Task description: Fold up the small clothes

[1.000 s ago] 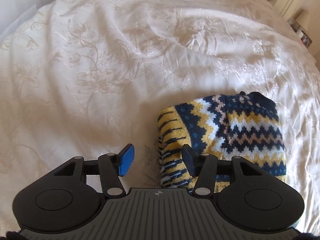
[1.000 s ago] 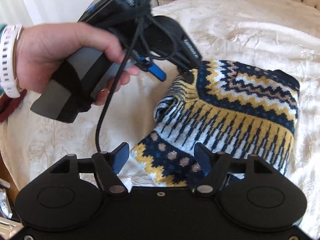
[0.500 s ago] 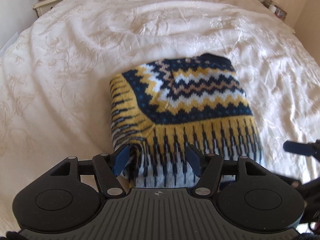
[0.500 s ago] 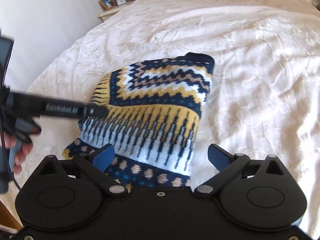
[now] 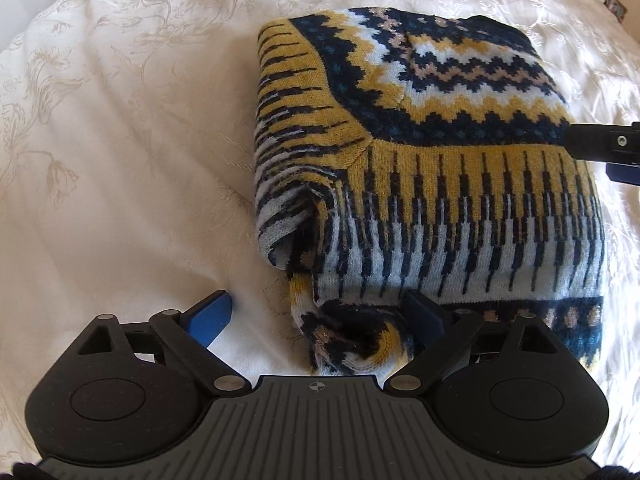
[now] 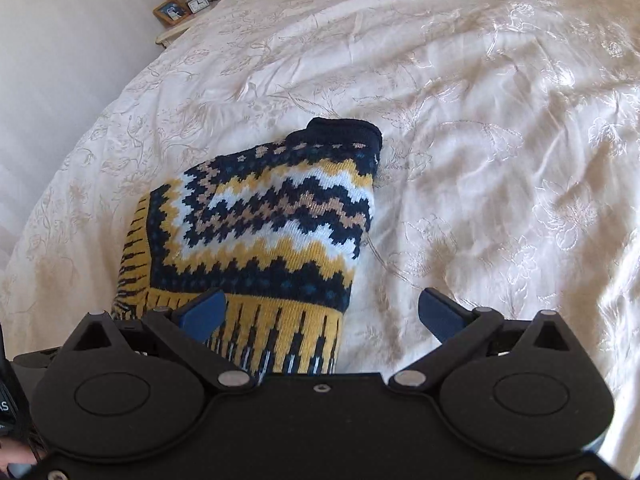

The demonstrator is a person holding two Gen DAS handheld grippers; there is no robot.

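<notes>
One folded sweater (image 5: 432,152) – patterned in navy, yellow and white – is seen lying on the cream bedspread (image 5: 120,140), well in from the edges of the bed. Two grippers are counted, each with two blue-padded fingers. The left gripper (image 5: 316,316) is held over the sweater's near corner, its jaws opening; a bunched fold lies between them, not pinched. The right gripper (image 6: 322,312) is spread wide and released – the sweater's side edge passes between its fingers untouched. On one nightstand (image 6: 172,30) at the bed's far corner, one lamp, one clock and one framed picture are made out.
</notes>
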